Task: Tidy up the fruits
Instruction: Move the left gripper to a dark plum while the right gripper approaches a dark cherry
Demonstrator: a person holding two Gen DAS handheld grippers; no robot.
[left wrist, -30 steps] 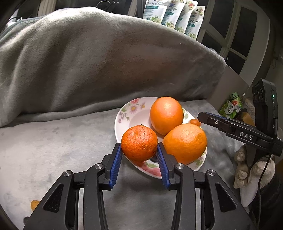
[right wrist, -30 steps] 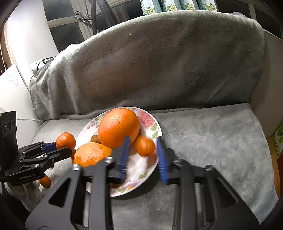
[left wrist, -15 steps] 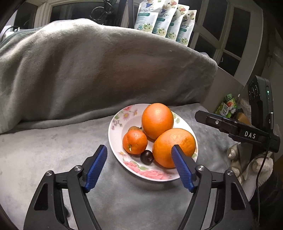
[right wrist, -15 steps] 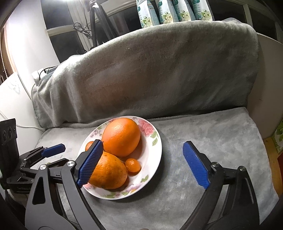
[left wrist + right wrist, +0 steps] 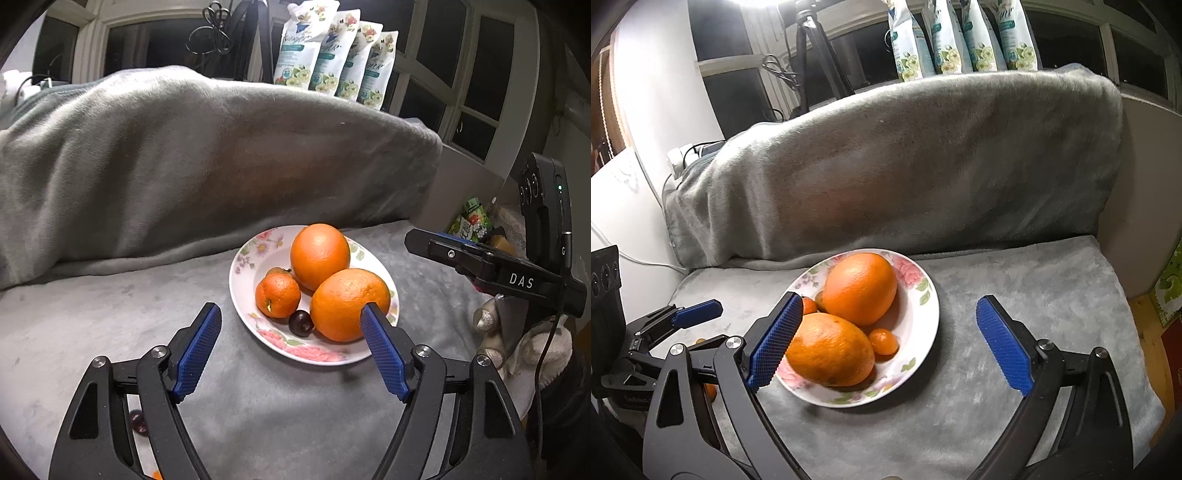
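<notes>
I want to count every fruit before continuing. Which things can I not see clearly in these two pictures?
- Left wrist view: a dark round fruit on the blanket is half hidden behind the left gripper.
- Left wrist view: an orange bit is cut off by the bottom edge.
- Right wrist view: the mandarin on the plate is mostly hidden by the right gripper's finger.

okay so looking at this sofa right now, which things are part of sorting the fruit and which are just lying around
Part of the job:
floral plate
two big oranges
tangerine
dark cherry
kumquat
loose cherry on the seat
left gripper and right gripper, both open and empty

Just lying about:
grey blanket
refill pouches
tripod
</notes>
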